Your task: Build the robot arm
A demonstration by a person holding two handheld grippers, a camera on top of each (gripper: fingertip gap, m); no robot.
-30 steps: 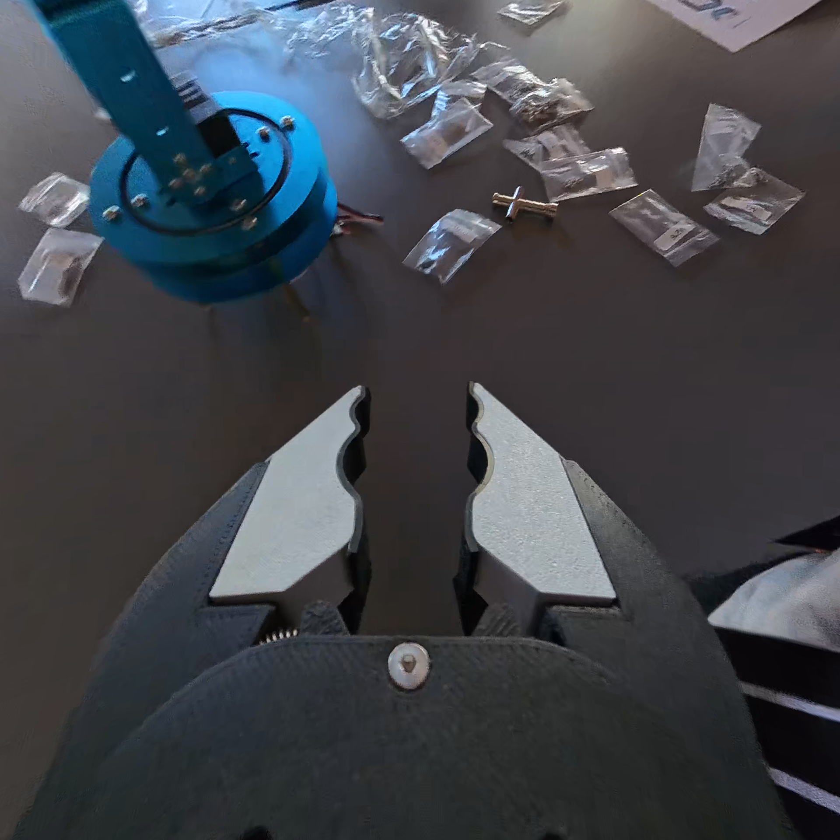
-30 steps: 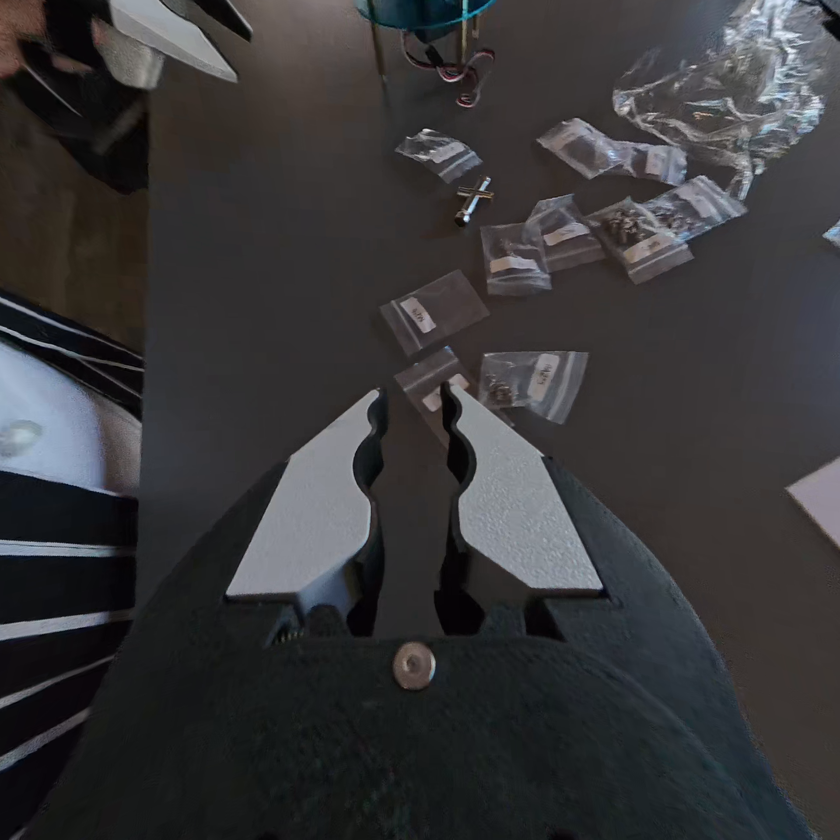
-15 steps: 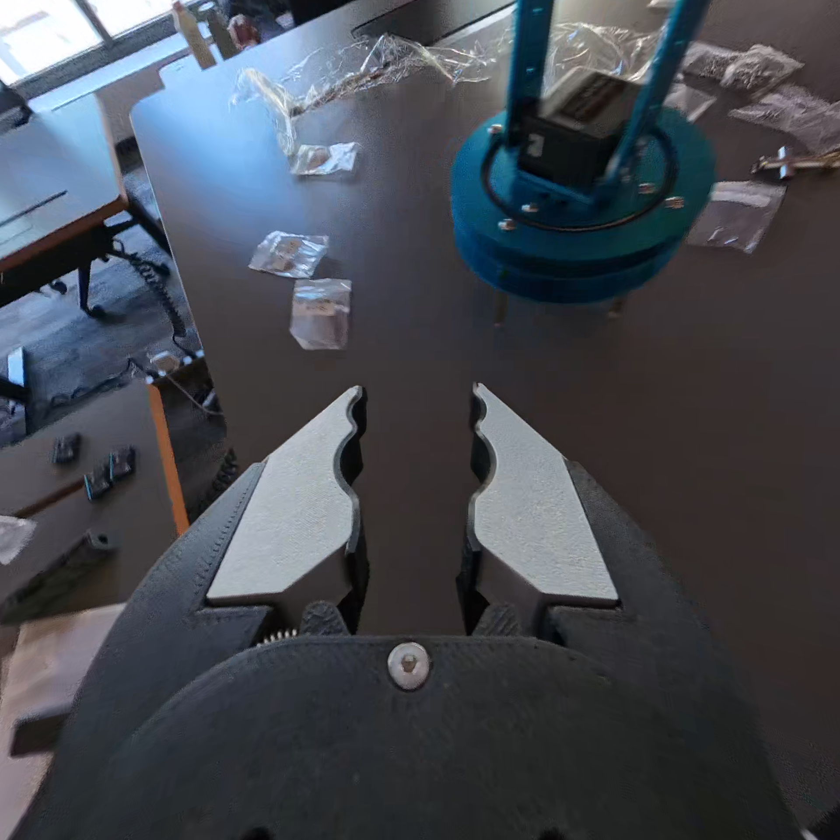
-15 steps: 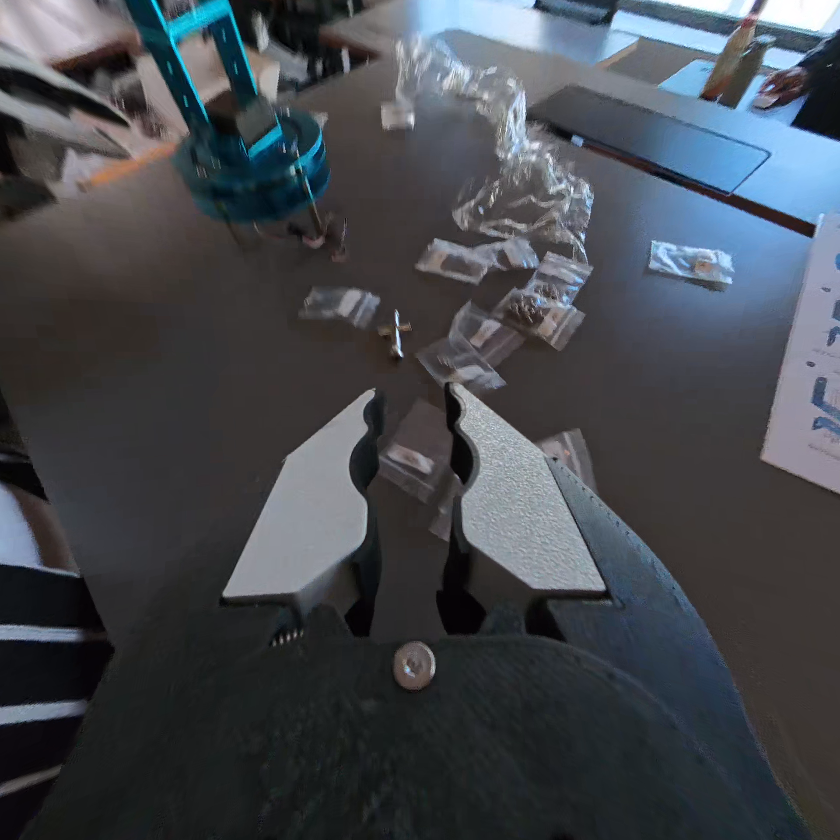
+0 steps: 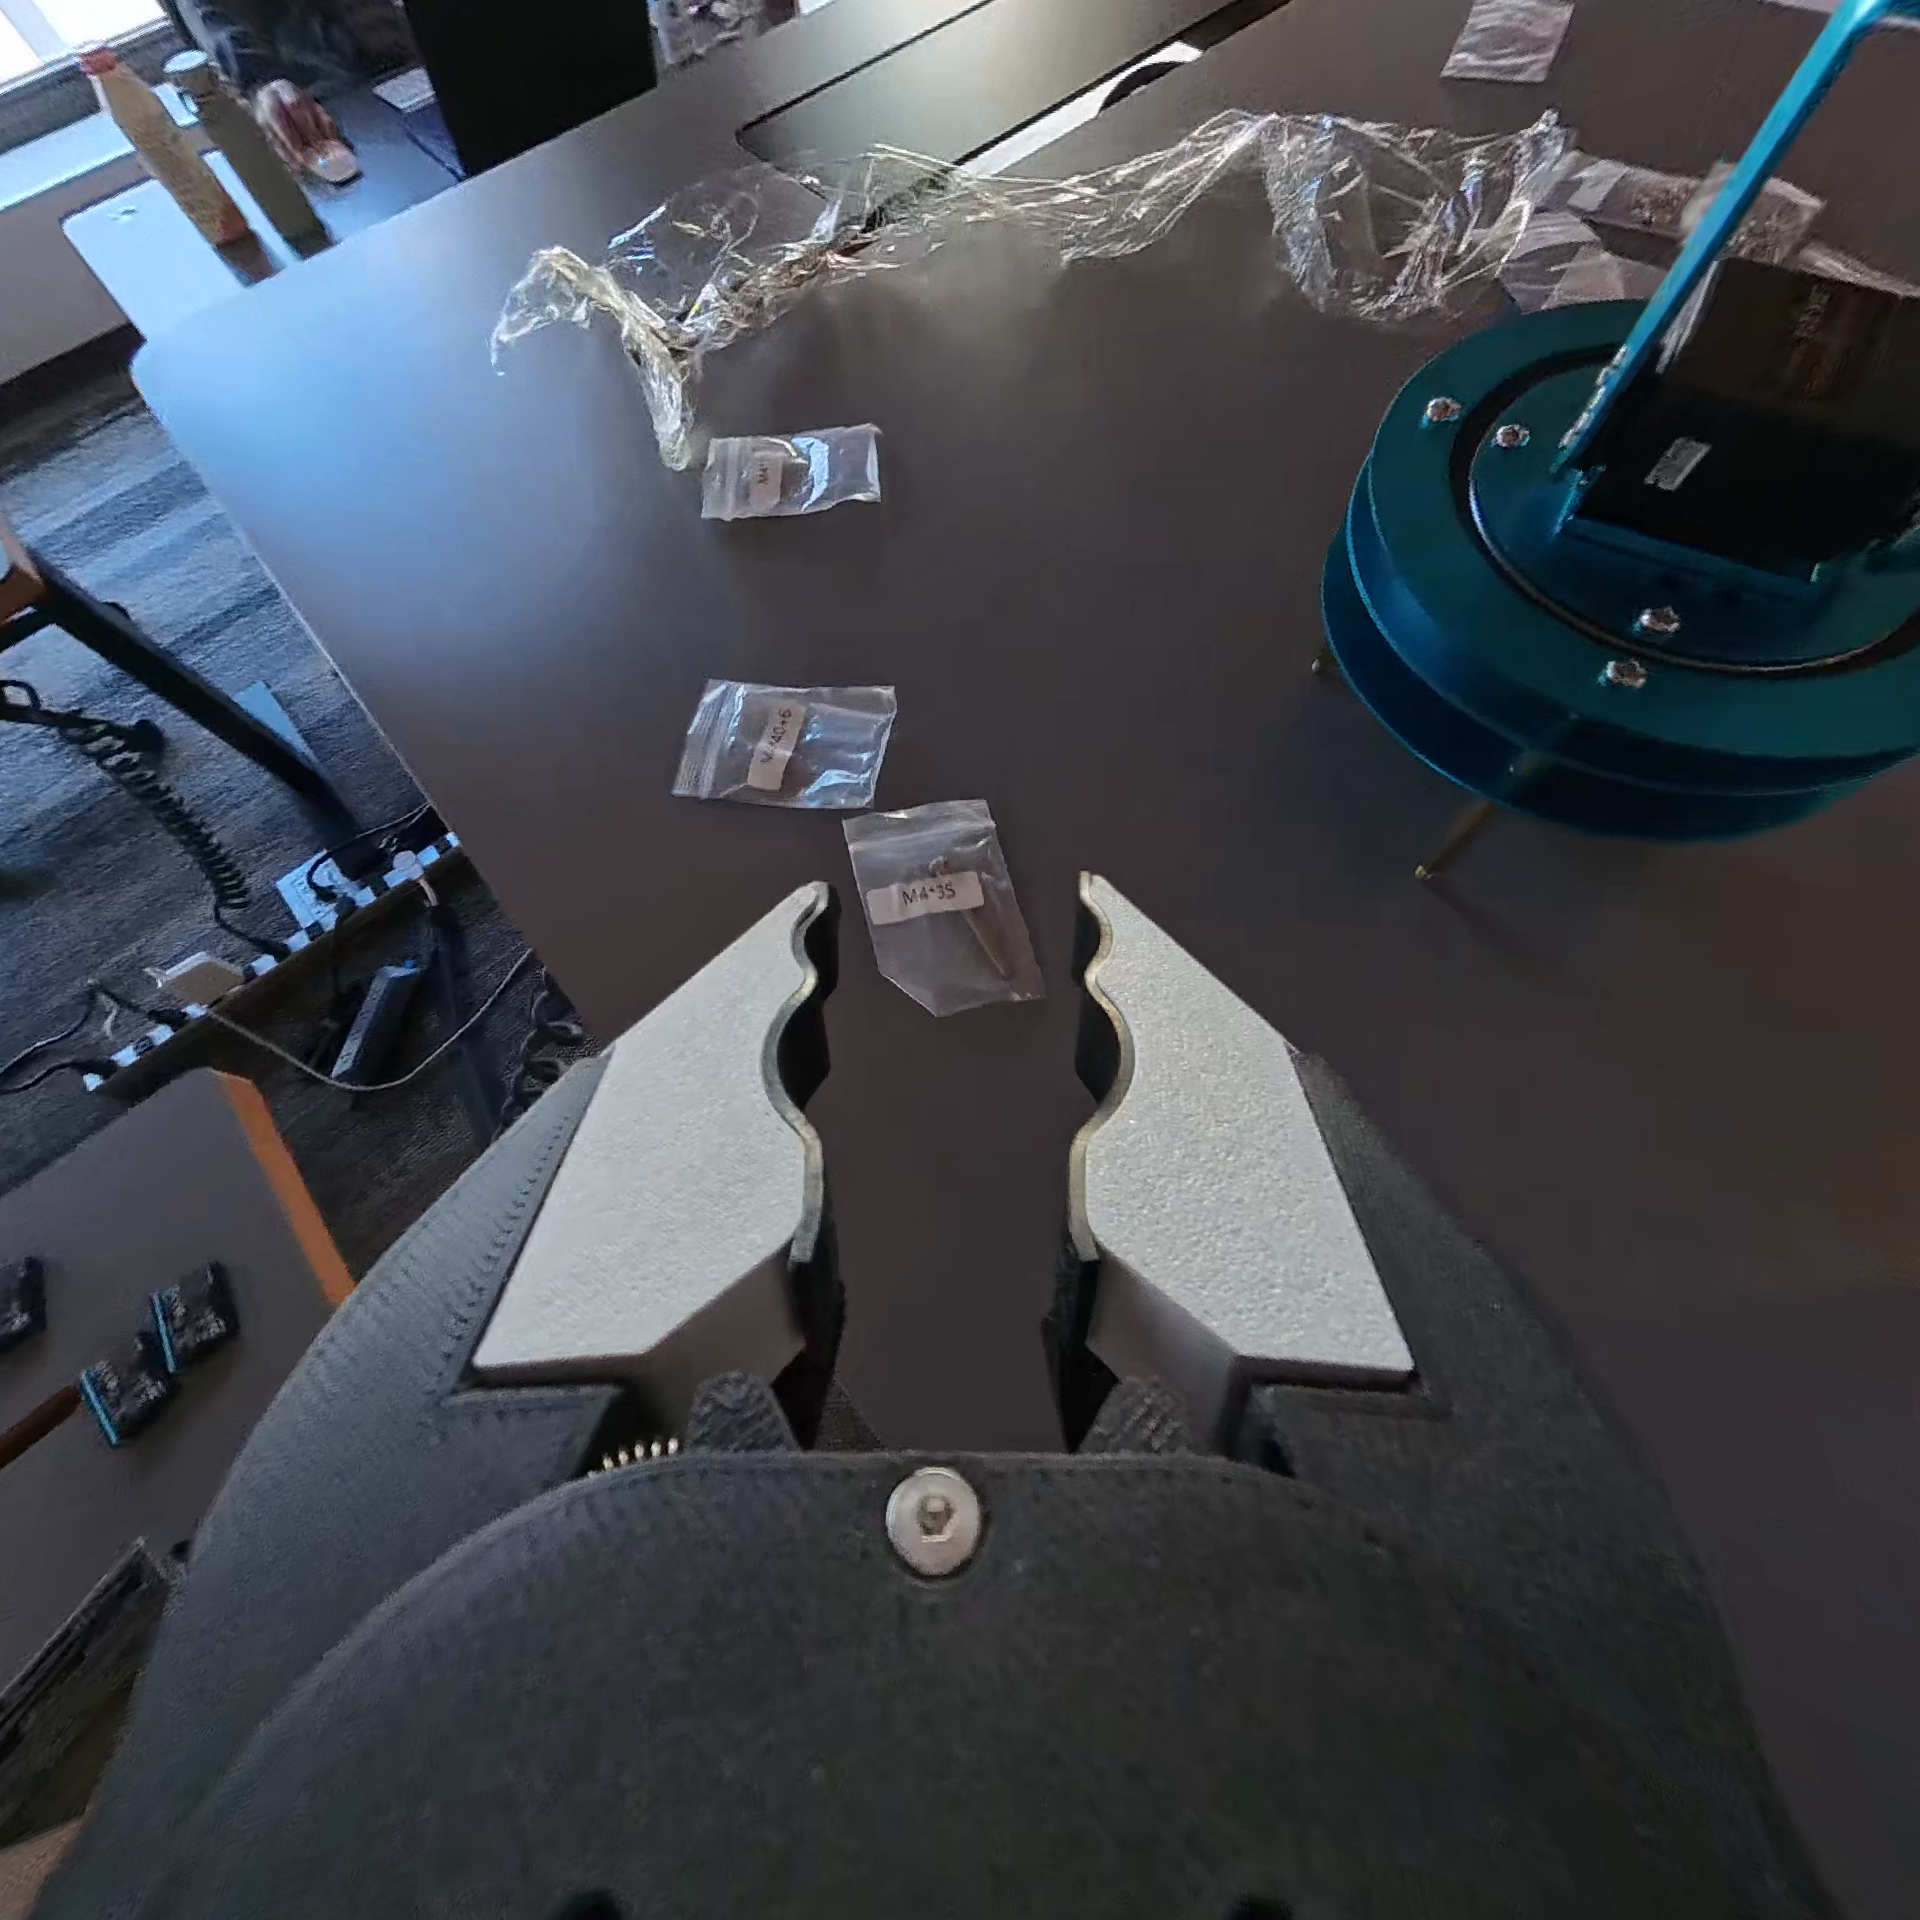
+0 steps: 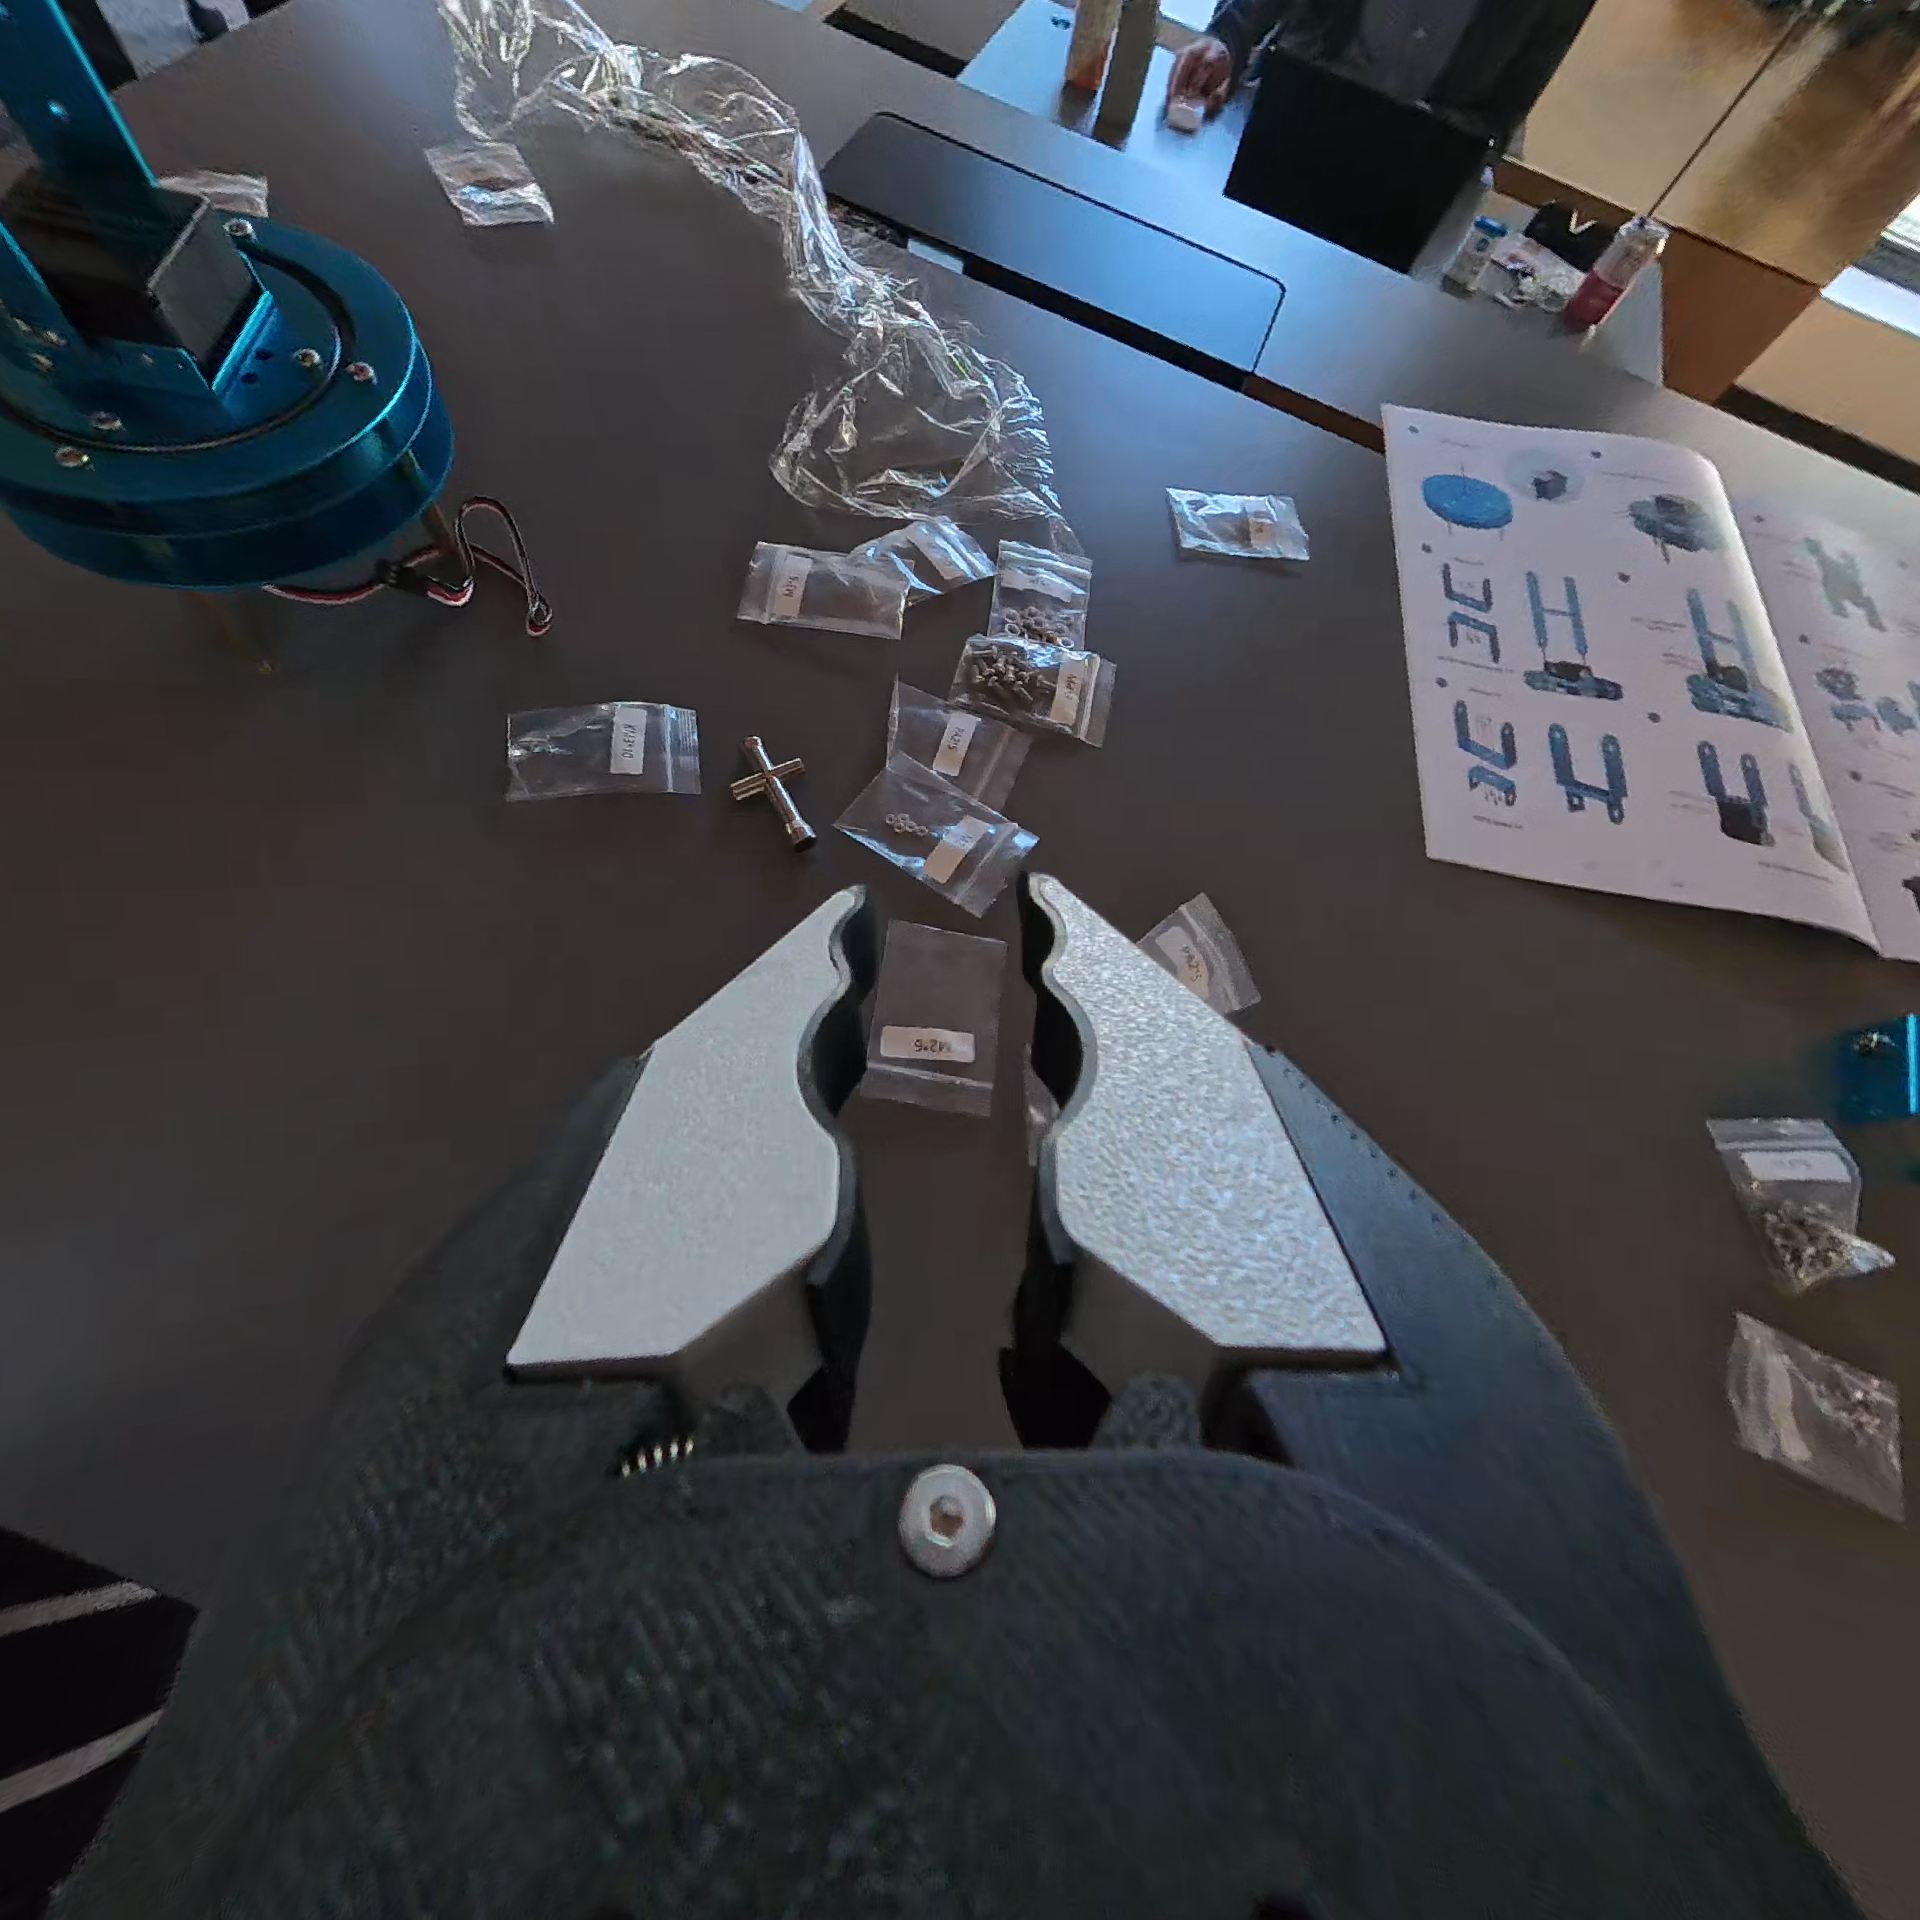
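1. Where both wrist views look down, a dark table [image 5: 1195, 727] fills most of the field, strewn with kit parts.
2. Round blue base [image 6: 260, 457] stands on thin metal legs at the table's left in the right wrist view, a blue upright bracket [image 6: 62, 135] and a black block mounted on top; red, white and black wires [image 6: 488, 582] trail from under it. The same base [image 5: 1621, 644] sits at the right of the left wrist view.
3. Open printed booklet [image 6: 1662, 665] with blue diagrams lies flat at the right, well apart from the base.
4. Crumpled clear wrap [image 6: 852, 343] stretches across the far table; it also shows in the left view [image 5: 1039, 218].
5. Left gripper [image 5: 954, 899]: jaws parted wide, empty, above the table. A small clear bag [image 5: 951, 914] with a white label lies flat just past the fingertips, between them in line of sight; contact cannot be told.
6. Right gripper [image 6: 945, 894]: jaws parted by a moderate gap, nothing clamped. A flat labelled bag [image 6: 933, 1018] lies on the table under the gap.
7. Two more bags [image 5: 784, 743] lie beyond the left gripper's one; a cluster of bags [image 6: 997, 686] lies ahead of the right gripper.
8. Small metal cross-shaped wrench [image 6: 774, 779] lies beside that cluster, next to a lone bag [image 6: 603, 750].
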